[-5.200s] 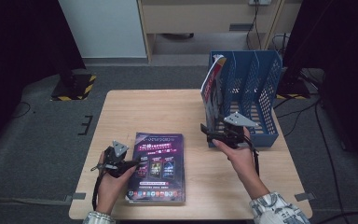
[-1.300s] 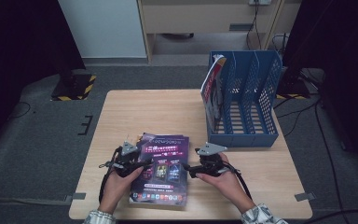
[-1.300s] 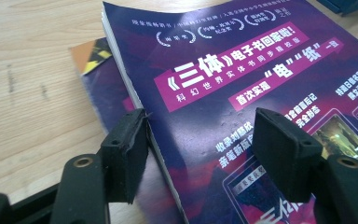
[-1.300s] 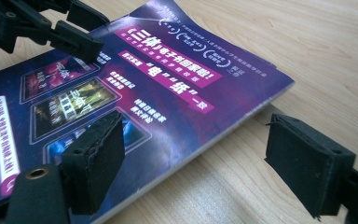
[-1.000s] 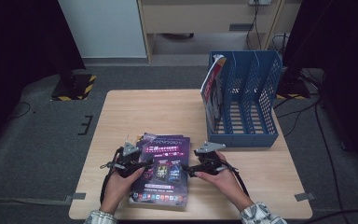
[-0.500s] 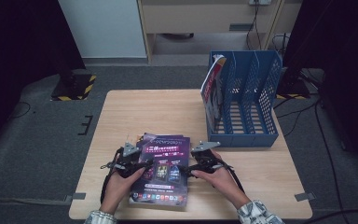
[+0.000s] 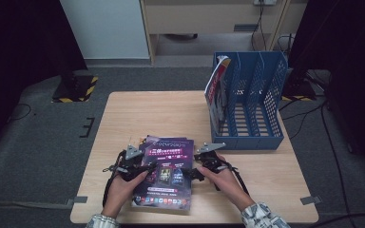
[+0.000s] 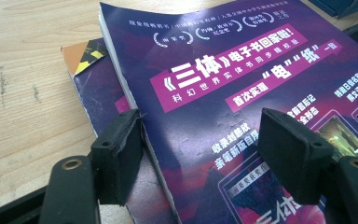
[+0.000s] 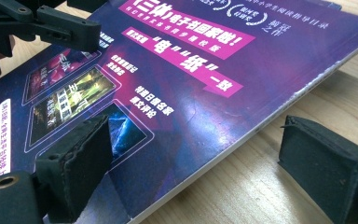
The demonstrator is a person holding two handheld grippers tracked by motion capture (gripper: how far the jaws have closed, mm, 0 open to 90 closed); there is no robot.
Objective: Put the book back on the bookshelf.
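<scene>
we bracket the top magazine (image 7: 164, 164): left claw (image 8: 200, 140) and right claw (image 9: 205, 158) gape astride its opposite long edges.

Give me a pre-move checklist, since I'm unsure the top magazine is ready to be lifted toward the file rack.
1. Left gripper straddles the top magazine edge: ok.
2. Left pads pressing it: cannot tell.
3. Right gripper straddles the opposite edge, jaws just opening, pads not pressing: not ok.
4. Lower magazine stays flat on the table: ok.
5. Blue file rack has free slots: ok.
</scene>
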